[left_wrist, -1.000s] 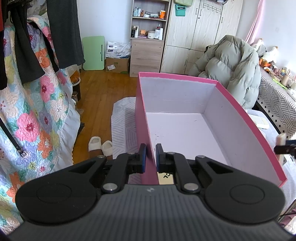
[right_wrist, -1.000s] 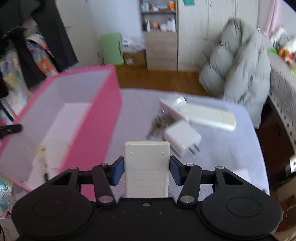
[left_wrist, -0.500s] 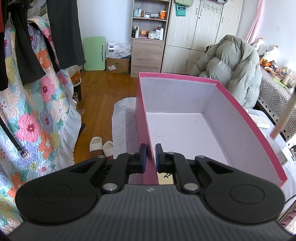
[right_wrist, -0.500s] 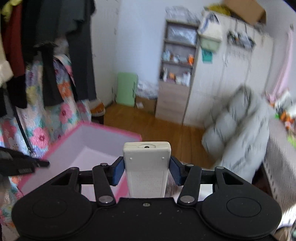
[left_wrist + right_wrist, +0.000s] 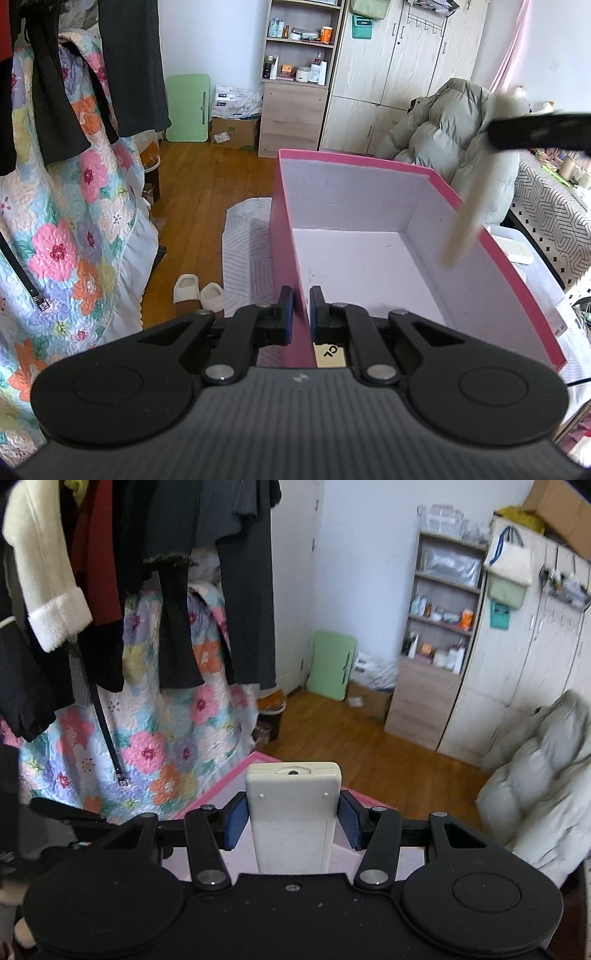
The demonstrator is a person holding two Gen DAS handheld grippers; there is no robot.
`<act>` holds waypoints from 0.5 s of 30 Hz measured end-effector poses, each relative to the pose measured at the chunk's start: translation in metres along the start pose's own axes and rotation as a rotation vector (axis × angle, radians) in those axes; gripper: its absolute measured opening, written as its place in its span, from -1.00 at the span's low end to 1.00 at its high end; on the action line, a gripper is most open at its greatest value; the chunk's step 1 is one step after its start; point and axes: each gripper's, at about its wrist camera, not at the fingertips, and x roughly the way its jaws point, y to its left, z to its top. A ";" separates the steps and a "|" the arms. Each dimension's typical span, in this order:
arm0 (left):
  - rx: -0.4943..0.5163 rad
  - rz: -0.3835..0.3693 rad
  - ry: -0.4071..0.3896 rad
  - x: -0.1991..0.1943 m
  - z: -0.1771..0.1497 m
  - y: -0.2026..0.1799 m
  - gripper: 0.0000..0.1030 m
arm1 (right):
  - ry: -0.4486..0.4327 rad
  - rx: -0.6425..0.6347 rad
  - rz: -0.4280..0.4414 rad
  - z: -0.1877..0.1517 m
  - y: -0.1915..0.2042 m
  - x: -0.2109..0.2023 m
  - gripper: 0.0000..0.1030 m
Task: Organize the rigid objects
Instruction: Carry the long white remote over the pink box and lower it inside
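Observation:
My left gripper (image 5: 301, 312) is shut on the near left wall of a pink box (image 5: 369, 258) with a white inside. A tan label lies at the box's near end. My right gripper (image 5: 291, 821) is shut on a cream remote control (image 5: 293, 812), back side up, above the box (image 5: 240, 779). In the left wrist view the right gripper (image 5: 535, 131) is a blurred dark bar at the upper right, with the remote (image 5: 467, 225) hanging down over the box's right wall.
The box rests on a lilac-sheeted bed (image 5: 243, 236). A flowered quilt (image 5: 55, 229) and dark clothes hang at left. A grey puffer jacket (image 5: 436, 136), wood shelves and cupboards stand behind. Slippers (image 5: 197, 290) lie on the wood floor. A white device (image 5: 519, 253) lies right of the box.
My right gripper has lifted the remote off the bed and swung it left and up over the pink box. My left gripper has stayed shut on the box wall.

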 end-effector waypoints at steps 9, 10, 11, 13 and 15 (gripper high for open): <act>-0.004 -0.015 -0.005 0.001 -0.001 0.002 -0.84 | 0.102 -0.002 -0.008 -0.038 0.010 0.074 0.11; -0.006 -0.020 -0.005 0.001 -0.001 0.003 -0.84 | 0.128 0.010 -0.003 -0.045 0.008 0.076 0.11; -0.008 -0.023 -0.005 0.001 -0.001 0.003 -0.84 | 0.105 0.007 -0.003 -0.049 0.007 0.072 0.11; -0.008 -0.024 -0.007 0.001 -0.001 0.003 -0.84 | 0.106 -0.012 0.005 -0.053 0.008 0.065 0.11; -0.008 -0.025 -0.007 0.002 -0.001 0.004 -0.84 | 0.116 -0.018 0.006 -0.052 0.009 0.060 0.11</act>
